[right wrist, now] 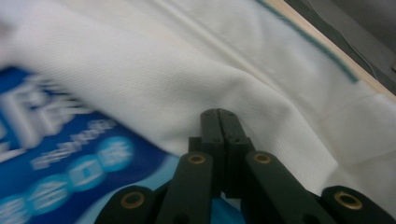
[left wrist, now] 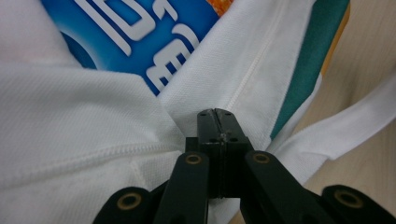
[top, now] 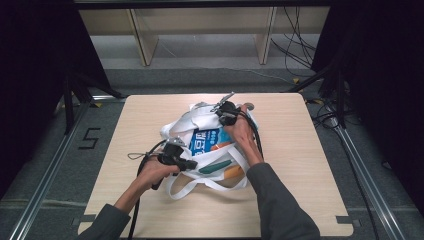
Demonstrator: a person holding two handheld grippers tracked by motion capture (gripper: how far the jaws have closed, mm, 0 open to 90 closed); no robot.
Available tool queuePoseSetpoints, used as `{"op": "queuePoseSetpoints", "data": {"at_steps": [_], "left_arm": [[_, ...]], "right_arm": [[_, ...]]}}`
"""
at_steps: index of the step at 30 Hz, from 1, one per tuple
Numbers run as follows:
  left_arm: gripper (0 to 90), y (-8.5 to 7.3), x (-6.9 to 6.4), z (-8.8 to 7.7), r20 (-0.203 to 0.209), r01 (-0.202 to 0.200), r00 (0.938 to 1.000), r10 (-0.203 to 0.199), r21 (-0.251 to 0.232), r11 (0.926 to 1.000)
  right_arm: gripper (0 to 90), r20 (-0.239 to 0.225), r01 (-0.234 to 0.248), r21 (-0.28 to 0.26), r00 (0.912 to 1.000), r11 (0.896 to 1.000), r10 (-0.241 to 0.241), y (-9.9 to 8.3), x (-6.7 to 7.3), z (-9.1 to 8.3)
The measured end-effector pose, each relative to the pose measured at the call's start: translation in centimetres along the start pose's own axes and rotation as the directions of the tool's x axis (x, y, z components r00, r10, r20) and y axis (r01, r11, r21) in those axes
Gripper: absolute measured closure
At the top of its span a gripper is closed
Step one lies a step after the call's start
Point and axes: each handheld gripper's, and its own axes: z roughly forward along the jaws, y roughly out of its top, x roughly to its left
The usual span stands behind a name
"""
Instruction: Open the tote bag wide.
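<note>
bag: white tote bag [top: 210, 150] mid-table [top: 300, 165], blue packet [top: 206, 140] showing at its mouth | tongs: your left gripper [top: 192, 164] pinches the near-left rim, right gripper [top: 223, 117] the far rim, both clamped on fabric | progress: mouth held apart; closing or carrying looks still undone

Closed claw [right wrist: 219, 114] on white bag fabric [right wrist: 187, 70], blue pack [right wrist: 56, 154] beside
</note>
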Motion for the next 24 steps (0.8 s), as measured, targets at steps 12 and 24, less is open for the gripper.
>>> {"op": "queuePoseSetpoints", "data": {"at_steps": [12,24], "left_arm": [[85.0,3.2,-1.3,-2.5,-0.066,-0.078,0.9953,0.072,-0.094,0.9925],[87.3,6.8,4.0,-1.9,-0.230,0.003,0.9733,-0.009,-0.027,0.9996]], "right_arm": [[90.0,-0.105,-0.092,-0.119,0.9913,0.989,0.079,-1.3,-1.8,-3.1],[90.0,-0.309,0.099,-0.003,0.9462,0.995,-0.095,-9.8,1.9,-8.5]]}}
